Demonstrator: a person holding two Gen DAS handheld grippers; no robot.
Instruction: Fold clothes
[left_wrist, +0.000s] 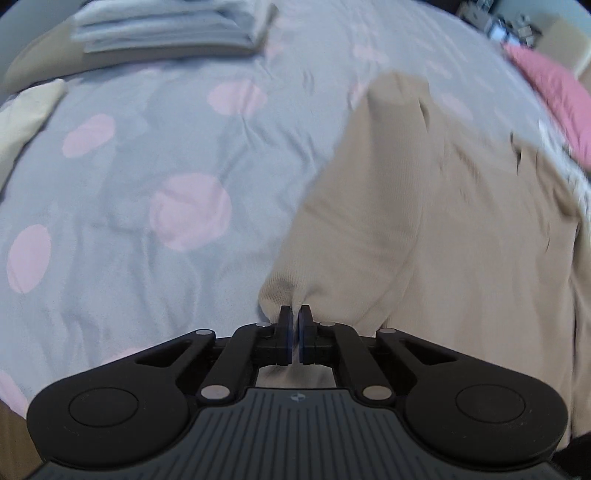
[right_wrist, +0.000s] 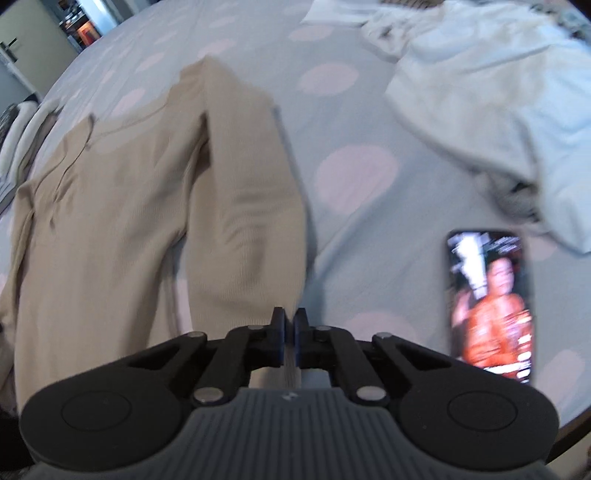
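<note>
A beige knit top (left_wrist: 424, 221) lies spread on the bed, on a grey cover with pink dots (left_wrist: 147, 184). My left gripper (left_wrist: 294, 314) is shut on the top's lower left corner. In the right wrist view the same beige top (right_wrist: 147, 221) lies to the left, one sleeve folded in over the body. My right gripper (right_wrist: 290, 317) is shut on the top's lower right edge. The cloth runs between both pairs of pads. Both views are blurred by motion.
A stack of folded pale clothes (left_wrist: 166, 29) sits at the far left of the bed. A pink pillow (left_wrist: 554, 96) lies at the far right. A lit phone (right_wrist: 491, 306) lies right of my right gripper. A heap of pale unfolded clothes (right_wrist: 498, 92) lies beyond it.
</note>
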